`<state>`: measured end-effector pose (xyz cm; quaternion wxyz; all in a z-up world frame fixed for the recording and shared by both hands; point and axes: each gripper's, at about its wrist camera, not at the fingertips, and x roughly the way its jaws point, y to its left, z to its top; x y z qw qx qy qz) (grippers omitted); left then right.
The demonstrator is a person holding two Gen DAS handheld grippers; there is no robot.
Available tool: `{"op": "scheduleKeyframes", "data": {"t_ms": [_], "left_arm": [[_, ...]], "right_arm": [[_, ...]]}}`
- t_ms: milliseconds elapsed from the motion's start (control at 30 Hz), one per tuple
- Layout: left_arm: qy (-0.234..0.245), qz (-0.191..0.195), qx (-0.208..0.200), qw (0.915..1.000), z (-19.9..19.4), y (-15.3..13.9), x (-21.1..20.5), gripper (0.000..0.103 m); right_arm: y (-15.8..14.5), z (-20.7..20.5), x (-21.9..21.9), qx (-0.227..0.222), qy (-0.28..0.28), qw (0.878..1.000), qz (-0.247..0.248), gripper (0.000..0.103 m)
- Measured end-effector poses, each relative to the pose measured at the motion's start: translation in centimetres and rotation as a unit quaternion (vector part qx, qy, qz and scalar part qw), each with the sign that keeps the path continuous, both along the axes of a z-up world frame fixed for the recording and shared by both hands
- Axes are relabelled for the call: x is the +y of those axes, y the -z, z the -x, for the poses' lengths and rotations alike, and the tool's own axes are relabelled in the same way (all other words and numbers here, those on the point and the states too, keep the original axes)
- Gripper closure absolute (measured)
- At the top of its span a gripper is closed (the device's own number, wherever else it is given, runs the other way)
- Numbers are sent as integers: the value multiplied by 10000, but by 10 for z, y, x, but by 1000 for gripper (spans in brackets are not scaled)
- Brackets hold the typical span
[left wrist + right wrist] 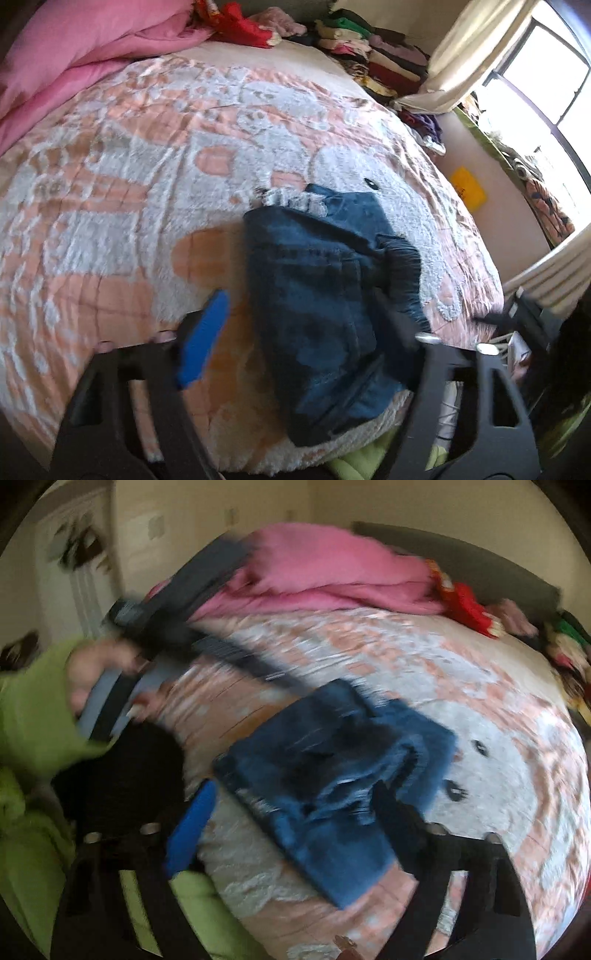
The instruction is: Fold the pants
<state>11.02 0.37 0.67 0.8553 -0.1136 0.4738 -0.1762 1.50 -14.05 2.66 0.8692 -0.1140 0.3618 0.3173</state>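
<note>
The blue denim pants [325,306] lie folded into a compact bundle on the pink and white bedspread [147,177]. They also show in the right wrist view [332,786], blurred. My left gripper [303,332] is open above the bundle, its blue-padded finger [205,339] to the left of the denim and its dark finger [402,325] over the bundle's right edge. My right gripper [295,819] is open, its blue finger [192,827] left of the pants and its dark finger [399,823] over them. The left gripper's body [155,627] and the hand holding it show at upper left.
A pink duvet [74,55] is heaped at the head of the bed. Stacks of folded clothes [369,51] line the far right side by a curtained window [546,85]. The bed's right edge drops to the floor. The person's green sleeve [33,709] is at left.
</note>
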Motion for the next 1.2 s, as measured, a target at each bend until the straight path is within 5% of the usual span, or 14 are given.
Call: {"op": "scheduleKeyframes", "data": {"t_ms": [67, 300, 500, 600, 733, 900, 1033, 1200], "left_arm": [[170, -26, 29, 9998, -5, 2, -9, 58], [331, -258, 269, 9988, -22, 24, -26, 58], [318, -284, 279, 9987, -26, 30, -26, 58], [303, -244, 318, 9987, -28, 34, -25, 57], [323, -128, 337, 9988, -27, 34, -23, 54], [327, -45, 328, 9989, -28, 35, -24, 49], [332, -45, 298, 9990, -27, 35, -24, 48], [294, 10, 235, 9993, -24, 30, -24, 42]], "right_arm": [[7, 3, 15, 18, -267, 9996, 126, 38], [26, 0, 64, -452, -866, 9883, 1175, 56], [42, -14, 85, -811, -1230, 9734, 1752, 57], [49, -22, 86, -497, -1547, 9744, 1555, 91], [41, -6, 77, -201, -2117, 9690, 1257, 93], [65, -6, 66, 160, -1848, 9740, 1298, 92], [69, -3, 66, 286, -1719, 9790, 1061, 76], [57, 1, 62, 279, -1551, 9834, 901, 70]]}}
